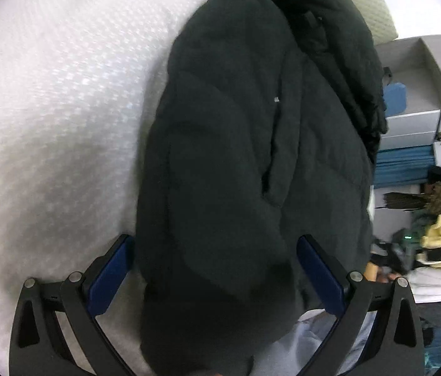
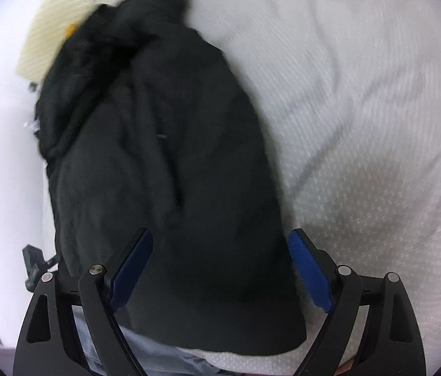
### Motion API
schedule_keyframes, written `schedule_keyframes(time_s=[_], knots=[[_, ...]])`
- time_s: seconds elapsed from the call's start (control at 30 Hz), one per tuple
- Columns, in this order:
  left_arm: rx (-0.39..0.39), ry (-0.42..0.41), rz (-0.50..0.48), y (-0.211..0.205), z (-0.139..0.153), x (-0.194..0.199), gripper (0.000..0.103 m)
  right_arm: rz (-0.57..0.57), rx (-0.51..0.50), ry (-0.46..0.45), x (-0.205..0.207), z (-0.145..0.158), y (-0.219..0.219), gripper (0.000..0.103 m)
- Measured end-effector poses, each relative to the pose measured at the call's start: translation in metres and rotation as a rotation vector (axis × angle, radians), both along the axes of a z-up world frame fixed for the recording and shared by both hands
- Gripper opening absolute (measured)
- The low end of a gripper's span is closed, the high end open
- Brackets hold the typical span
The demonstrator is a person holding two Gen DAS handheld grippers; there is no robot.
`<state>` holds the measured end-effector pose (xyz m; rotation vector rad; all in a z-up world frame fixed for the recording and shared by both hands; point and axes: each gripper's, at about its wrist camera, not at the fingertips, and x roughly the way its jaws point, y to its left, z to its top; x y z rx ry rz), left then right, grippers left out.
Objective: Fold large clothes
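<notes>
One black jacket [image 1: 236,156] lies lengthwise on one white bed [image 1: 48,109], its far end against one cream pillow [image 2: 54,25]. Two grippers hover over its near hem: the left gripper [image 1: 215,250] and right gripper [image 2: 220,244] both stand spread wide, grasping nothing. Bare bedding stretches broadly alongside the jacket; white boxes [image 1: 420,87] crowd the bed's edge.

A white textured bed [image 1: 48,109] carries a dark jacket [image 1: 236,156] and a cream pillow [image 1: 367,3].

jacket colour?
Very dark, near-black green jacket, plain, no pattern. Left wrist view shows it best.
</notes>
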<state>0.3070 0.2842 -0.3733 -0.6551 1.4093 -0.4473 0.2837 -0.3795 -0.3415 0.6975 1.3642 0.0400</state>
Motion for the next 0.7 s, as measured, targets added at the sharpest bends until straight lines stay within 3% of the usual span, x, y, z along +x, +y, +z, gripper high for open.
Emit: schedule_keyframes(time_s=[0.17,0.3,0.43,0.7], knots=[[-0.118,0.014,-0.025,-0.004,-0.014,0.004,0.101,0.011,0.127,0.031,0.005,-0.017,0.004,0.089],[-0.166,0.023,-0.067,-0.017,-0.014,0.004,0.101,0.089,0.112,0.046,0.01,-0.018,0.02,0.09],[-0.111,0.058,-0.104,-0.033,-0.01,0.01,0.095,0.087,0.179,0.055,0.01,-0.023,0.024,0.091],[-0.149,0.043,-0.064,-0.049,0.003,0.01,0.06,0.191,0.351,-0.155,-0.003,0.007,0.058,0.091]])
